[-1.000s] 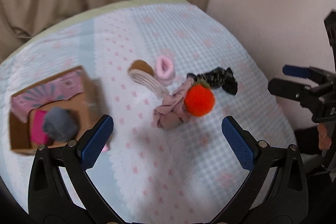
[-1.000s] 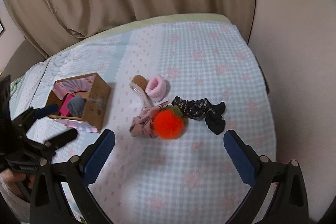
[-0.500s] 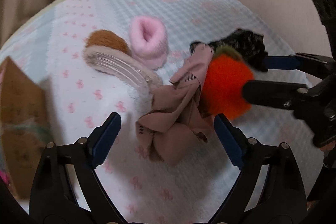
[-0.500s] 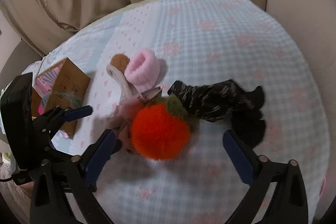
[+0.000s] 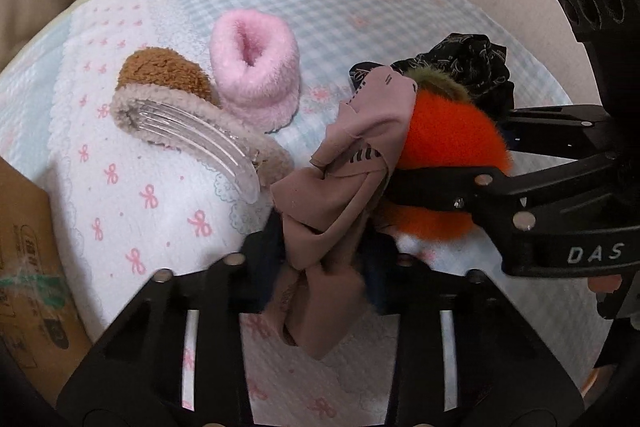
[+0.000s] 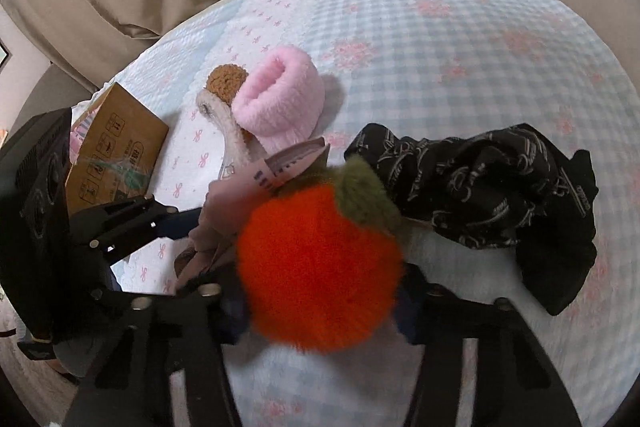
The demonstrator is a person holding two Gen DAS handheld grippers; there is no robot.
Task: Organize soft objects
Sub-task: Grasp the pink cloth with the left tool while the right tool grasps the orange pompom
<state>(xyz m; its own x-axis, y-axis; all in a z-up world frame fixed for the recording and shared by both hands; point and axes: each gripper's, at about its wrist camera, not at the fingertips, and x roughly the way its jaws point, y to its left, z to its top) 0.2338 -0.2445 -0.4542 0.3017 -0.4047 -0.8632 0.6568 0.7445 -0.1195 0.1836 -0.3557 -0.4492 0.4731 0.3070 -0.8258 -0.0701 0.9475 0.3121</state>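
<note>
- The left gripper (image 5: 320, 267), wide apart a second ago, is closing its jaws on the mauve cloth (image 5: 340, 195), which bunches between the pads.
- The right gripper (image 6: 320, 291) is likewise closing, its jaws pinching the orange pompom (image 6: 320, 267).
- Both have dropped onto the pile; the cloth lies touching the pompom's left side.
- Beyond the pompom, the pink fuzzy cuff (image 5: 256, 67), brown fleece clip (image 5: 168, 99) and black scrunchie (image 6: 500, 195) lie untouched.
- The cardboard box (image 6: 116, 155), well left of the pompom, is the likely destination.
</note>
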